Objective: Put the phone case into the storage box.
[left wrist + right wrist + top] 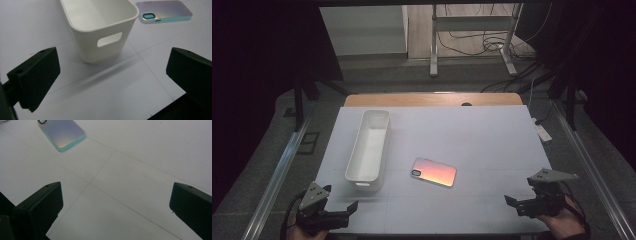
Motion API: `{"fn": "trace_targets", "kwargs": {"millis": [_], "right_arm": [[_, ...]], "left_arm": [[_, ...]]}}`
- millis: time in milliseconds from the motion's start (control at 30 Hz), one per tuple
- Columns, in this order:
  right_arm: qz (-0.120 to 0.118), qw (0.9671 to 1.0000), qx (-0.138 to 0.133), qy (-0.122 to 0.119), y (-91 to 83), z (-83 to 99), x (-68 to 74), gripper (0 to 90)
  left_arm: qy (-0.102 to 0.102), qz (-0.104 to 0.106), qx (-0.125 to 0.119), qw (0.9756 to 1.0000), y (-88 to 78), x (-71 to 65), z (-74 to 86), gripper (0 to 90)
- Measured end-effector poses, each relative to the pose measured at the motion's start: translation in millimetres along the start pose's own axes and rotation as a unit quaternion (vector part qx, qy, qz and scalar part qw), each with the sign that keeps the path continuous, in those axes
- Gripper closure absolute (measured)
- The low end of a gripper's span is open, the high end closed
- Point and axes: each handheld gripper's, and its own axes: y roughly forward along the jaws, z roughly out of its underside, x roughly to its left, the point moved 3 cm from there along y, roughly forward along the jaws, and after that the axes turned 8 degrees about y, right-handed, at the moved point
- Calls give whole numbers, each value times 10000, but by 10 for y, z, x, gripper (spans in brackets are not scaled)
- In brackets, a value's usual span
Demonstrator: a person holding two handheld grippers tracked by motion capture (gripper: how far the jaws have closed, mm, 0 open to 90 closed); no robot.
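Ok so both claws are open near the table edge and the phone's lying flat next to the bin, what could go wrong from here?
1. The phone lies flat on the table, face down with its glossy back up. A claw closing on its thin edges could slip or push it away instead of gripping.
2. The bin looks light and stands close beside the phone. The left claw points toward its near end and might knock or tip it when reaching.
3. The right claw starts far from the phone, so a long reach could land misaligned.

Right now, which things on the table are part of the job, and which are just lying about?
In play:
- phone, lying flat, back up, on the table
- white bin, empty, left of the phone, not touching it
- left gripper and right gripper, both open, holding nothing

Lying about:
- power strip off the table's right edge
- cables on the floor beyond
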Motion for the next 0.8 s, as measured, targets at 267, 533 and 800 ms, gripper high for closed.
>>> {"fn": "trace_targets", "kwargs": {"millis": [267,533,800], "right_arm": [[-7,10000,-7,-82,23,-94,13,0],[-15,9999,43,-124,49,-159,25,0],[-64,9999,83,-134,83,-197,28,0]], "left_arm": [[-16,-3,4,10000,0,5,1,1],[-17,-5,2,10000,-1,6,2,4],[-25,-14,14,10000,2,6,1,8]]}}
